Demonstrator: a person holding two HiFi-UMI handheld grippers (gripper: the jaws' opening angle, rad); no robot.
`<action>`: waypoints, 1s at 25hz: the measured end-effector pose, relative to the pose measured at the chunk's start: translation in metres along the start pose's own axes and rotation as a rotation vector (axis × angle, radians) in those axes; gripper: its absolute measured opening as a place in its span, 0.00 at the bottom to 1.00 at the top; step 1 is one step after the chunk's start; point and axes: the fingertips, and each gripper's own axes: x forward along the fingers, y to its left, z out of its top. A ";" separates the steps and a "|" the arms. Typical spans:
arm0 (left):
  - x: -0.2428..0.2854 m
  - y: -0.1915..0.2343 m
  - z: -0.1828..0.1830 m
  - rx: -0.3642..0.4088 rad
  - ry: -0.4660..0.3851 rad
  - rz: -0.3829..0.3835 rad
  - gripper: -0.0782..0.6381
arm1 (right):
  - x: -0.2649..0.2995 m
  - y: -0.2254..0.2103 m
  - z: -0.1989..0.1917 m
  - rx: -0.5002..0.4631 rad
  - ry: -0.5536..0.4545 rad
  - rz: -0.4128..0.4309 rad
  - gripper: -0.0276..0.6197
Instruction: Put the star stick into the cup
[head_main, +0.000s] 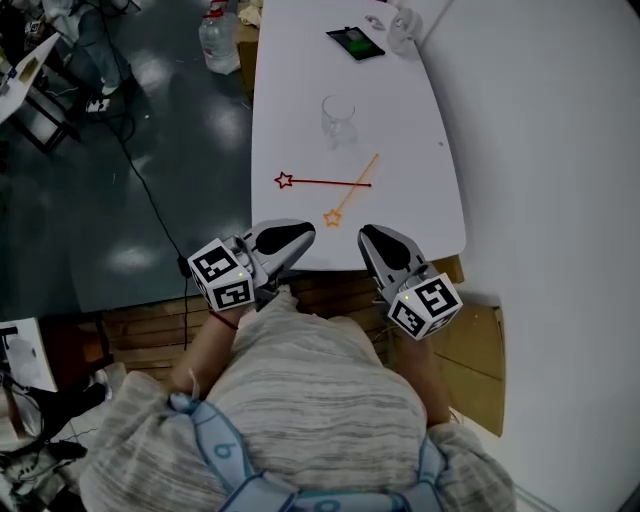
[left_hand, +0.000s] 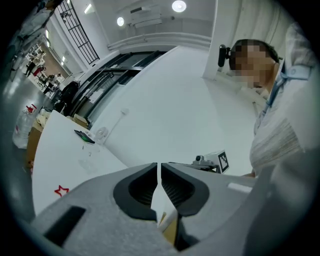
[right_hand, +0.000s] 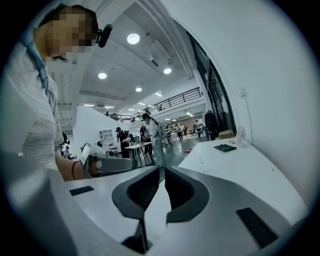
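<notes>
A clear glass cup (head_main: 338, 121) stands upright in the middle of the white table (head_main: 420, 200). Nearer me, a red star stick (head_main: 325, 182) lies flat, with its star at the left. An orange star stick (head_main: 352, 188) lies across its right end, star towards me. My left gripper (head_main: 303, 236) and right gripper (head_main: 369, 236) hover at the table's near edge, both shut with nothing between the jaws. The orange star lies between them, just beyond their tips. In the left gripper view the red star (left_hand: 61, 190) and the faint cup (left_hand: 89, 158) show past the shut left gripper (left_hand: 159, 170).
A phone (head_main: 355, 43) with a green screen and a clear object (head_main: 400, 28) lie at the table's far end. On the dark floor to the left stand a water bottle (head_main: 218, 40) and a cardboard box (head_main: 246, 50). A white wall (head_main: 560, 150) runs along the right.
</notes>
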 end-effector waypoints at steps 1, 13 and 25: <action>-0.003 0.006 0.006 0.003 0.003 -0.006 0.13 | 0.007 -0.001 0.005 -0.015 0.001 -0.008 0.06; -0.005 0.050 0.001 -0.015 0.088 0.008 0.13 | 0.043 -0.023 -0.022 -0.238 0.209 0.048 0.06; 0.023 0.064 -0.028 -0.034 0.182 0.061 0.13 | 0.069 -0.044 -0.058 -0.611 0.434 0.281 0.19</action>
